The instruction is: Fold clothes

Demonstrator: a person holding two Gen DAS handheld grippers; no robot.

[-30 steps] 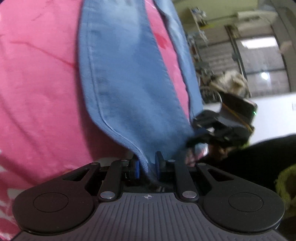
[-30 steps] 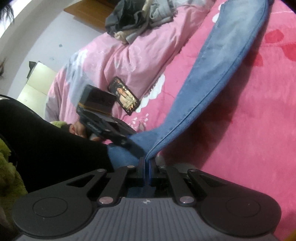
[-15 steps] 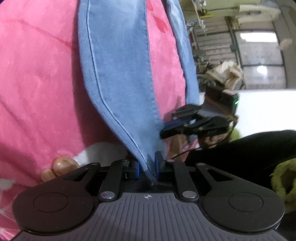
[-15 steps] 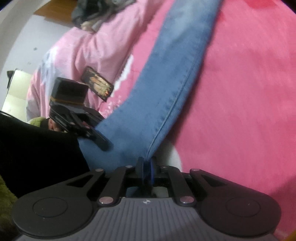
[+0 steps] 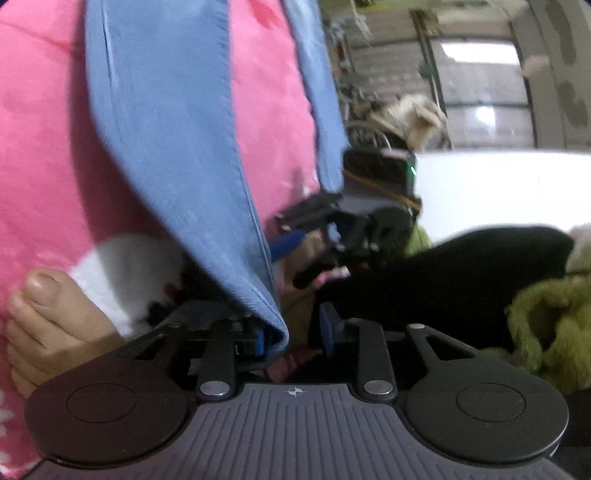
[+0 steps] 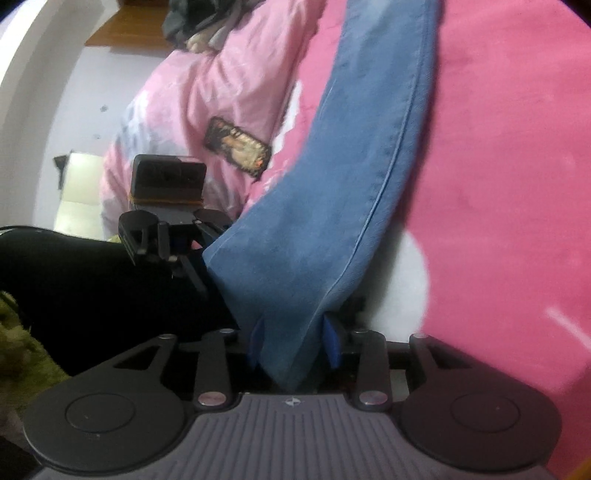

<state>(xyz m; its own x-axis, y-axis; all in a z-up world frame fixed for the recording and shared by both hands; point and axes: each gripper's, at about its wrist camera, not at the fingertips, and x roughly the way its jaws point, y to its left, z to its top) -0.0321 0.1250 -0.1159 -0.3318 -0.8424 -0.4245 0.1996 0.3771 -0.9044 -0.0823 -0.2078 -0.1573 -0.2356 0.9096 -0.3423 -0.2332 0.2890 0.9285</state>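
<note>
A pair of blue jeans [image 5: 173, 147] is seen stretched over a pink bed cover [image 5: 48, 155], each leg end reaching toward one of the wrist cameras. In the left wrist view, the left gripper [image 5: 291, 334] is seen with its jaws apart; the hem of one jeans leg lies against the left blue pad, while a clear gap is left to the right pad, so the cloth is not pinched. A bare foot [image 5: 44, 325] is visible at the lower left of that view, resting on the bed cover just beside a white patch of its print. Further ahead, the right gripper [image 5: 321, 236] is seen beside the other leg of the jeans, blurred.

In the right wrist view, the right gripper [image 6: 293, 341] is shown with its jaws apart as well; the end of the second jeans leg [image 6: 351, 177] hangs between the two blue pads, and it cannot be told whether either pad is touched. The left gripper [image 6: 207, 240], carrying its camera block, is seen at the left edge of that leg. A phone [image 6: 238, 147] lies on the paler pink quilt [image 6: 207, 81] beyond it, and a heap of grey clothes [image 6: 207, 18] is seen at the far end of the bed. Black fabric and something green and fuzzy [image 5: 550, 325] are visible near the cameras.
</note>
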